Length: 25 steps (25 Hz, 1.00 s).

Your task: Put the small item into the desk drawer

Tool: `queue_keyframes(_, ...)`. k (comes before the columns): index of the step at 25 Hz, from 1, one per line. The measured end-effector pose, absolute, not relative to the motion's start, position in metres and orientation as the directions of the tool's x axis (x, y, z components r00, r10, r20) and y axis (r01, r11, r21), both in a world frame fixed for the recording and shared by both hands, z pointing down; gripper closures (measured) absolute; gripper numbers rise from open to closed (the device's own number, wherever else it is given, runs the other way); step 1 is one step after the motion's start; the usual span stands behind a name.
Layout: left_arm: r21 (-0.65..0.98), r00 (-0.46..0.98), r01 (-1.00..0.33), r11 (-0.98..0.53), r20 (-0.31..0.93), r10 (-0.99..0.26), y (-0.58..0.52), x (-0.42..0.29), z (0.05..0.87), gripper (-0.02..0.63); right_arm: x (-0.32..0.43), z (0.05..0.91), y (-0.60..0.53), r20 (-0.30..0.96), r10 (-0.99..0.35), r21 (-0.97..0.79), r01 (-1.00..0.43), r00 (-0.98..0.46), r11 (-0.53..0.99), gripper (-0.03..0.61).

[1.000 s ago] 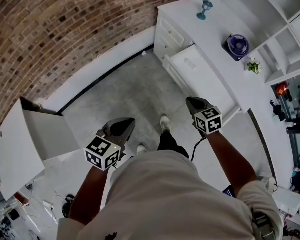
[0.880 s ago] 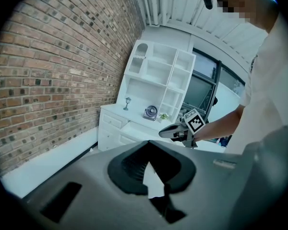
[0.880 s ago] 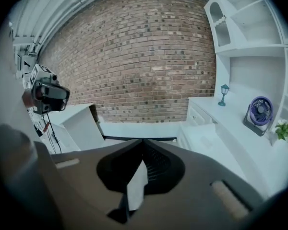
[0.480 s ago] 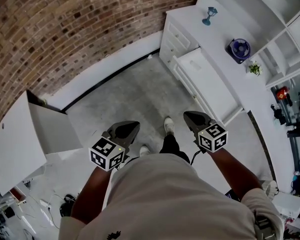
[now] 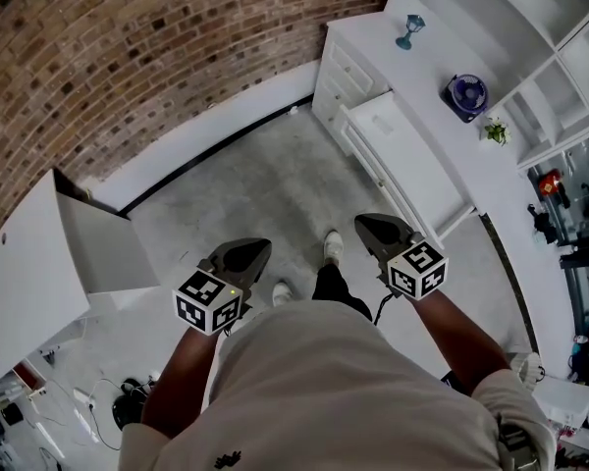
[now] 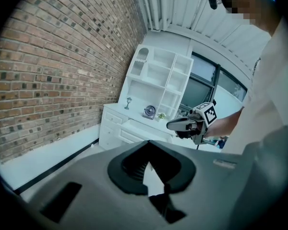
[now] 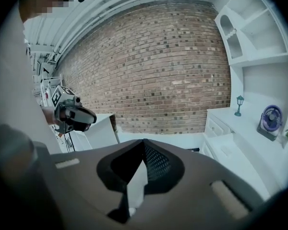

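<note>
The white desk [image 5: 427, 62] stands at the upper right of the head view, and its drawer [image 5: 402, 160] is pulled out over the floor. A faint, small pale thing [image 5: 384, 125] lies in the drawer; I cannot tell what it is. My left gripper [image 5: 258, 247] and right gripper [image 5: 364, 223] hang at waist height above the grey floor, well short of the desk. Both have their jaws together with nothing between them. In the right gripper view the shut tips [image 7: 144, 143] point at the brick wall, with the drawer [image 7: 233, 152] to the right.
On the desk top stand a small blue lamp [image 5: 410, 29], a purple fan [image 5: 467, 94] and a little plant [image 5: 496, 130], below white shelves [image 5: 530, 27]. A white cabinet [image 5: 34, 273] stands at the left. Cables and clutter lie at the lower left. My shoes [image 5: 332, 245] are between the grippers.
Both grippers have sunk slightly and drawn a little closer to my body since a second ago. Their jaws look the same. The drawer is still out.
</note>
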State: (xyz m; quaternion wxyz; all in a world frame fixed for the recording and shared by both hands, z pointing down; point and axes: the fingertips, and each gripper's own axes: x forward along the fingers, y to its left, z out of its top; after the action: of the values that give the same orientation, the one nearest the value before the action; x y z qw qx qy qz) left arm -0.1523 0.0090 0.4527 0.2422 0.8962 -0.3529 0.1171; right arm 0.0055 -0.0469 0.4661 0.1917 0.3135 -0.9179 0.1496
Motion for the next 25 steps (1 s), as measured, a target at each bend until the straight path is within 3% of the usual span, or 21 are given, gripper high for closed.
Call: queue_keyframes(25,0.346,0.720,-0.693,-0.633,0.377,-0.582,0.008,-0.152,0.454,0.609,-0.022,0.444,-0.029,0.408,-0.462,-0.139,-0.554,-0.787,0.821,0.566)
